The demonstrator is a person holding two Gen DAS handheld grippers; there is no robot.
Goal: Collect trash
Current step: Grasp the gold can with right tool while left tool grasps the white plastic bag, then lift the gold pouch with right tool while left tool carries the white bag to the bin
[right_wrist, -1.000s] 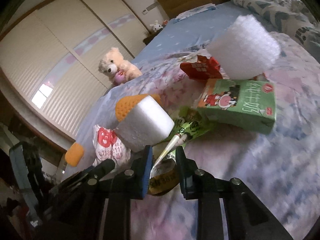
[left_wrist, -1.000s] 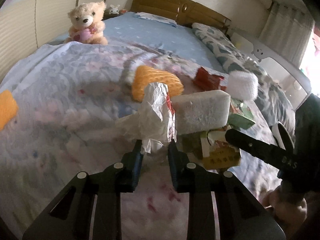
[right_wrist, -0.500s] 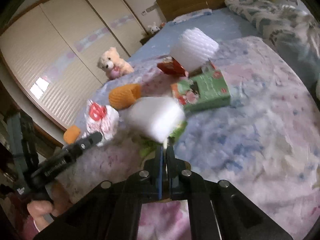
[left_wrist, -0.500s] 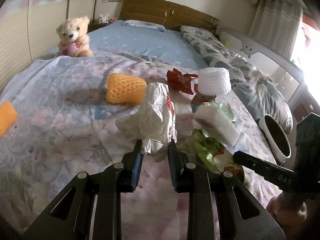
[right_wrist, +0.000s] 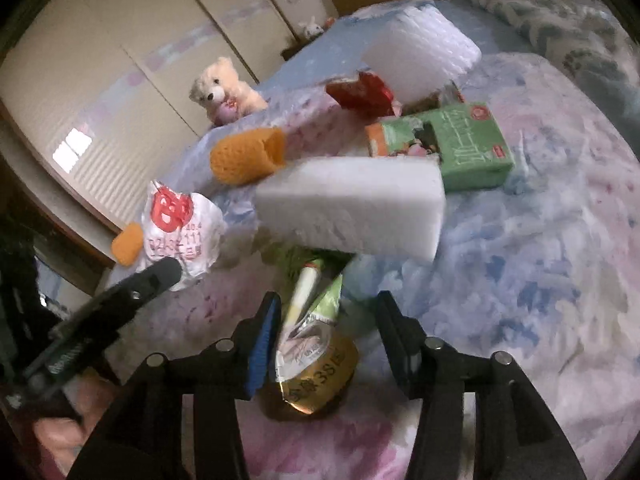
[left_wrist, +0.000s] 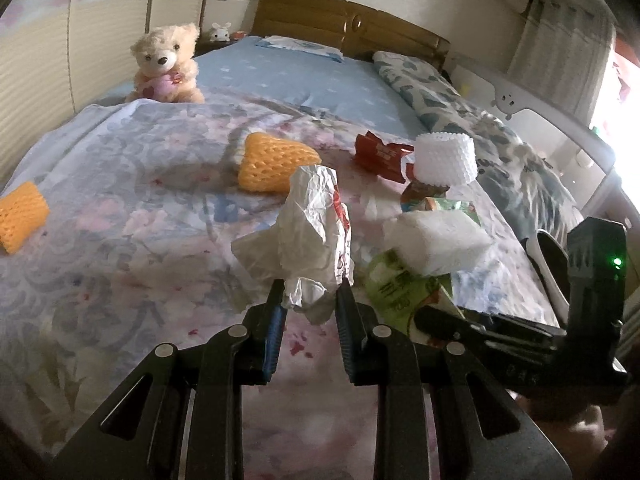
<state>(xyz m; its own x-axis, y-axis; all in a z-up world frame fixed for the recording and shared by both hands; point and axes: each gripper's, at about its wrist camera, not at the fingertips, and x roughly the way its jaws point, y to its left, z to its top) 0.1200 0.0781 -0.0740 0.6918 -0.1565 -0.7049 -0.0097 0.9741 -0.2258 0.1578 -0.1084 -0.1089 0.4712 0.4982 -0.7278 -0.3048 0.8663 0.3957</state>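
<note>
The left gripper (left_wrist: 308, 306) is clenched on a crumpled white paper bag (left_wrist: 310, 228) with red print. Both pads press the bag's lower end, and the bag stands upright above the fingertips, clear of the bedspread (left_wrist: 120, 208).

The right gripper (right_wrist: 326, 322) has its jaws opening. A green and gold wrapper (right_wrist: 316, 344) lies between the fingers, close against the blue pad of the left finger (right_wrist: 262, 344); the right finger stands apart from it. The pads do not grip it. A white foam block (right_wrist: 352, 210) sits just beyond the fingertips, over the far end of the wrapper. Its outline is blurred, and contact with the bedspread cannot be determined.

Remaining trash on the bedspread:
- A green carton (right_wrist: 460, 148) lies behind the foam block.
- A white foam net sleeve (left_wrist: 444, 158) stands on the far end of the carton.
- A red wrapper (left_wrist: 380, 154) lies just beside the sleeve, on its left in the left wrist view.
- An orange net sleeve (left_wrist: 274, 168) lies on its side near the middle of the bed.
- A second orange sleeve (left_wrist: 22, 216) lies well apart, near the left edge.

A teddy bear (left_wrist: 166, 66) sits at the far left of the bed, by the wardrobe doors (right_wrist: 120, 80). A wooden headboard (left_wrist: 352, 26) closes the far end. In the left wrist view, a white bin (left_wrist: 550, 264) stands beside the bed on the right, partly hidden by the right gripper body.
</note>
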